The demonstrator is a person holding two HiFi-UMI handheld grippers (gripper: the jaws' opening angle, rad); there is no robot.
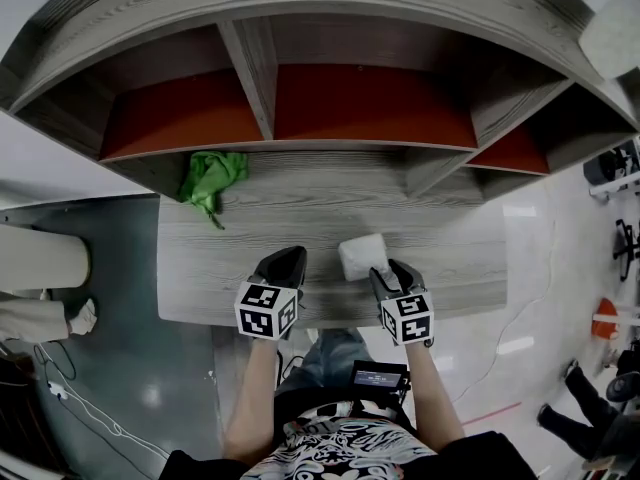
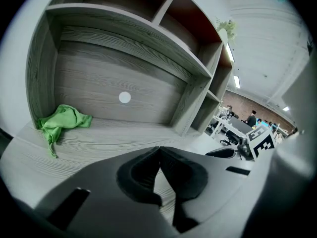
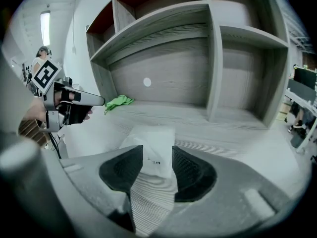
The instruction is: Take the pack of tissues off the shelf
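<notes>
The white pack of tissues (image 1: 362,256) lies flat on the grey wooden desk surface (image 1: 460,253) below the shelf compartments. My right gripper (image 1: 385,268) sits just behind it, at its right side. In the right gripper view the pack (image 3: 154,145) lies at the jaw tips of the right gripper (image 3: 157,155); its near end reaches in between them and the pads stand apart from it, open. My left gripper (image 1: 290,260) hovers over the desk to the pack's left. In its own view the left gripper (image 2: 158,150) has its tips touching, shut and empty.
A crumpled green cloth (image 1: 212,176) lies at the back left of the desk, against the shelf wall. Upright dividers (image 1: 255,68) split the shelf above into compartments with red backs. A person's legs (image 1: 585,418) show at the far right on the floor.
</notes>
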